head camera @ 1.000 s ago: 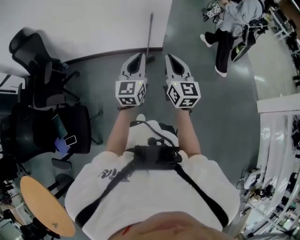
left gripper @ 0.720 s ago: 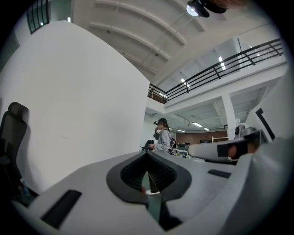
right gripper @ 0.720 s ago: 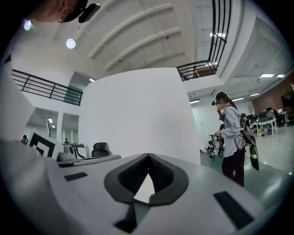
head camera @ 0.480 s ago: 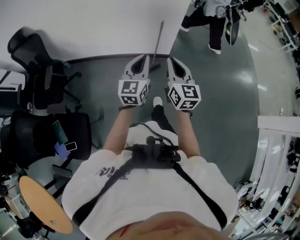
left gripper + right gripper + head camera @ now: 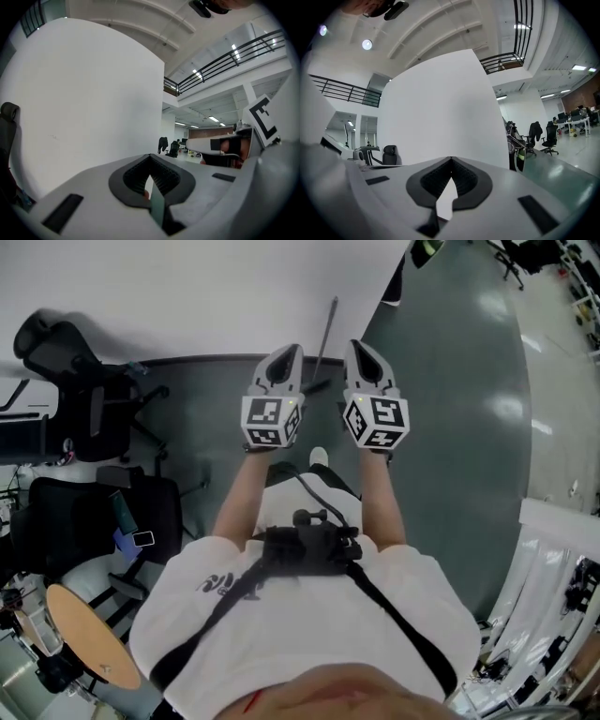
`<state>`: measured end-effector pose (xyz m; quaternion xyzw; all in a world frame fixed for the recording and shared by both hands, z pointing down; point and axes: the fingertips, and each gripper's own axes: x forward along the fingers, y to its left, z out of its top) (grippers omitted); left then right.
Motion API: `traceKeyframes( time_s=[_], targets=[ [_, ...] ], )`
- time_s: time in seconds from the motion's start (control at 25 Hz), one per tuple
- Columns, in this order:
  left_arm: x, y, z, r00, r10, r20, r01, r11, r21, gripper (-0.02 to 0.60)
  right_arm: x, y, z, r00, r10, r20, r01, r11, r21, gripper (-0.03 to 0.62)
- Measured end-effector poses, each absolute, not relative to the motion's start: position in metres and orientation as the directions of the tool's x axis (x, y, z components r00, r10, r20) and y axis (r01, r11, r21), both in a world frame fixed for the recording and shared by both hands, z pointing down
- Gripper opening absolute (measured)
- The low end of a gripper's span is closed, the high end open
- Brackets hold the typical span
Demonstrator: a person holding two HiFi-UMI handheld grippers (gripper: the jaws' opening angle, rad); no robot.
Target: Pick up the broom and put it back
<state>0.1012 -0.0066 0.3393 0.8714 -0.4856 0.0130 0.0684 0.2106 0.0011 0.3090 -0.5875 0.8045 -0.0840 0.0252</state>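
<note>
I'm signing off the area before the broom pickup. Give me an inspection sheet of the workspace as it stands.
Surface: glossy grey-green floor.
Job's things: broom leans on the white wall, untouched.
Clutter: black office chairs and a round wooden top at the left.
Grippers: left gripper and right gripper both shut, empty, held level toward the broom.
Cables: one cable on the person's chest rig.
Surroundings: white racks at the right.
</note>
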Motion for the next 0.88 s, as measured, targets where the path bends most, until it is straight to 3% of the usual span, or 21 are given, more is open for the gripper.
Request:
traceKeyframes(
  time_s=[0.28,0.88],
  targets=[
    [0.094,-0.058,0.379,0.535,-0.829,0.161,-0.844,-0.519,0.137,0.008,0.199,-0.051,0.359,-0.310,-0.937,0.161,-0.941,0.278,-0.192,0.003],
    [0.068,-0.134,0.462,0.660,-0.702,0.268,-0.749,-0.642,0.162,0.008,0.201,-0.105,0.459,-0.115,-0.941,0.317,-0.977,0.049,-0.209,0.003]
  ],
)
